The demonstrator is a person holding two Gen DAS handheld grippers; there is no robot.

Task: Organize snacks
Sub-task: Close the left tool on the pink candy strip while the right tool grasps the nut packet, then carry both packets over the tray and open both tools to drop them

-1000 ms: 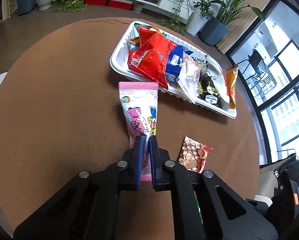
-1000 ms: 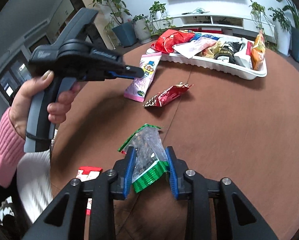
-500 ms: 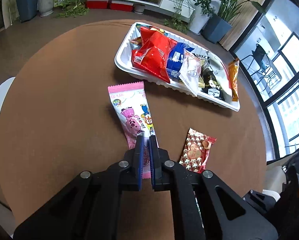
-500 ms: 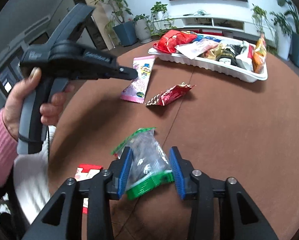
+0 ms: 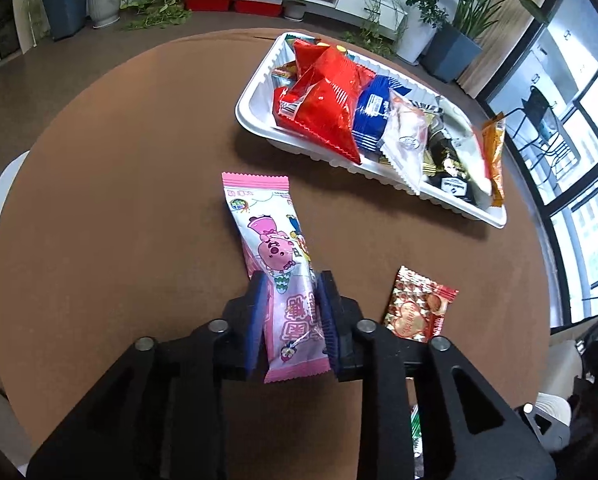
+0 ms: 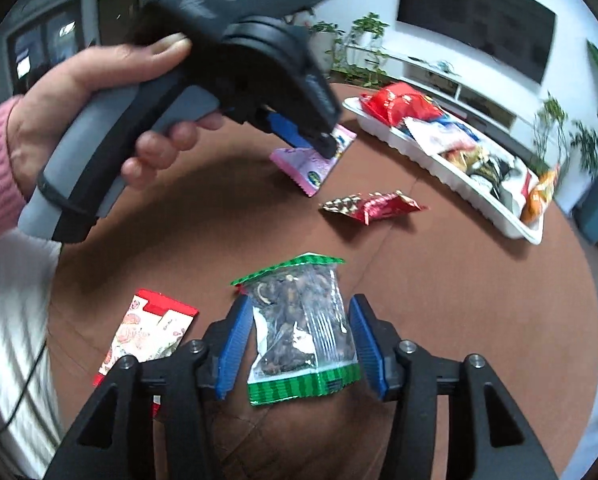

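The left hand-held gripper (image 5: 291, 304) has just been opening; its blue pads now straddle the long pink cartoon-printed snack packet (image 5: 277, 264), whose near end lies between them. The left pad stands clear of the wrapper; whether the right one still touches it I cannot tell. The right hand-held gripper (image 6: 299, 336) has also just been opening, and its pads stand spread with a visible gap either side of the clear green-edged packet of dark dried snacks (image 6: 303, 328), which rests on the round brown table (image 5: 119, 200).

Both packets seem set down loose, probably to be re-gripped or sorted before going to the white foam tray (image 5: 259, 92), at about one o'clock from the pink packet and already crowded with wrappers. A small red-and-gold sweet wrapper (image 5: 417, 308) lies at three o'clock of the left hand-held gripper, and a red-and-white packet (image 6: 147, 332) at nine o'clock of the right one.

In the right wrist view a bare hand (image 6: 111, 92) in a pink ribbed sleeve wraps the left tool's grey handle, nose tilted steeply down over the pink packet.
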